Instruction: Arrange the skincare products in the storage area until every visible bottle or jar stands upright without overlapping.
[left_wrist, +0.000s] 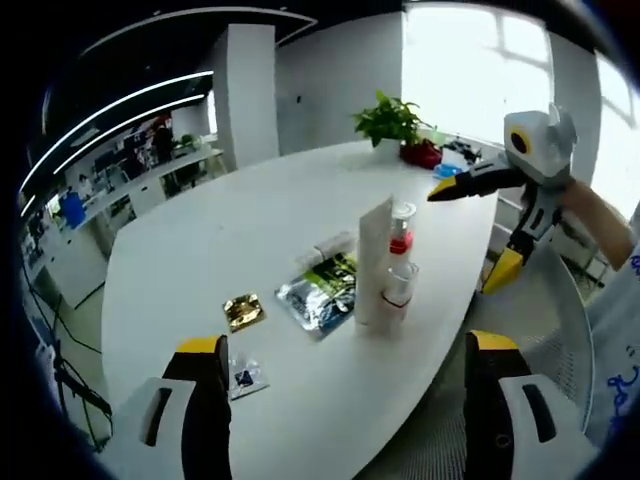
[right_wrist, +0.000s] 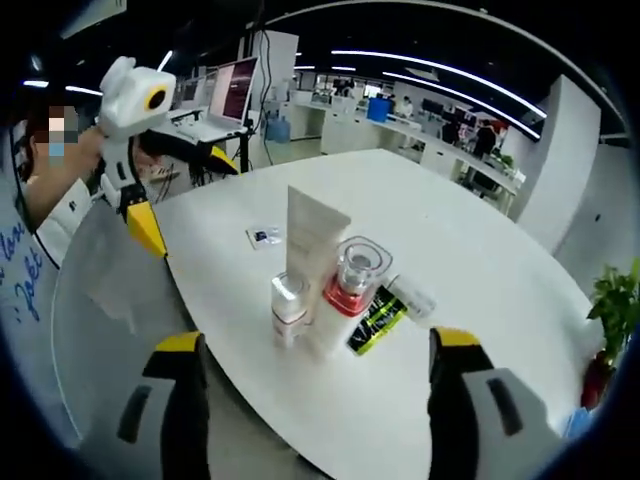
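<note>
Both pairs of tongs stand wide open and hold nothing: the left tongs (left_wrist: 345, 400) hang over the near edge of the white oval tabletop (left_wrist: 250, 230), and the right tongs (right_wrist: 315, 400) hover off the opposite edge, facing the same cluster

Between them, near the rim, three skincare products stand upright and close together: a tall white squeeze tube standing on its cap (right_wrist: 312, 265), a clear jar with a red base and square clear lid (right_wrist: 352, 280), and a small clear bottle with a red band (right_wrist: 288, 308); whether they touch I cannot tell

Flat beside them lie a silver and green foil pouch (left_wrist: 322, 292), a small gold sachet (left_wrist: 243, 311) and a tiny clear sample packet (left_wrist: 243, 377)

By my judgement the upright step looks done for the bottles and jar; the next move calls for checking spacing and nudging apart any that crowd, without tipping the tall tube
</note>
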